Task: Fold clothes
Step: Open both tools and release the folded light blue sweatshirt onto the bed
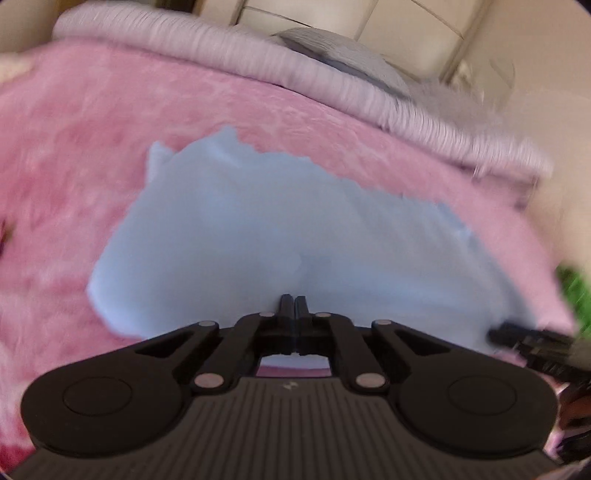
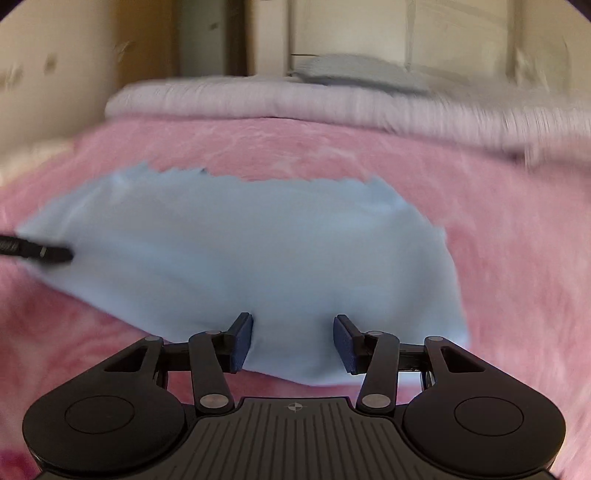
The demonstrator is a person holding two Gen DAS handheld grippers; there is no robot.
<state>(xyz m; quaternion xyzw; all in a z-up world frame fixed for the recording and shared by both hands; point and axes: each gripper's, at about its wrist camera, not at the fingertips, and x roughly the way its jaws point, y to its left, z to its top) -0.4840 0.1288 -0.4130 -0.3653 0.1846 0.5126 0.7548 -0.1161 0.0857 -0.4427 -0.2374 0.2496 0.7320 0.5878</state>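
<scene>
A light blue cloth [image 1: 280, 229] [image 2: 258, 251] lies spread on a pink fluffy blanket [image 1: 92, 155] [image 2: 517, 240]. Its far edge is jagged. My left gripper [image 1: 294, 304] hangs over the cloth's near part with its jaws shut together. Whether any fabric is nipped between the tips cannot be made out. In the right wrist view the left gripper [image 2: 55, 254] reaches in over the cloth's left edge. My right gripper [image 2: 293, 334] stands open over the cloth's near edge, blue pads [image 2: 242, 343] well apart and not pressing on it. In the left wrist view the right gripper [image 1: 517, 338] shows blurred at the right.
A pale lilac ribbed cover [image 1: 229, 48] [image 2: 280, 99] is folded along the bed's far side, with a grey pillow [image 1: 340, 55] [image 2: 354, 70] behind it. Cream cupboard doors [image 2: 369, 26] stand beyond. Something green [image 1: 576, 291] shows at the bed's right edge.
</scene>
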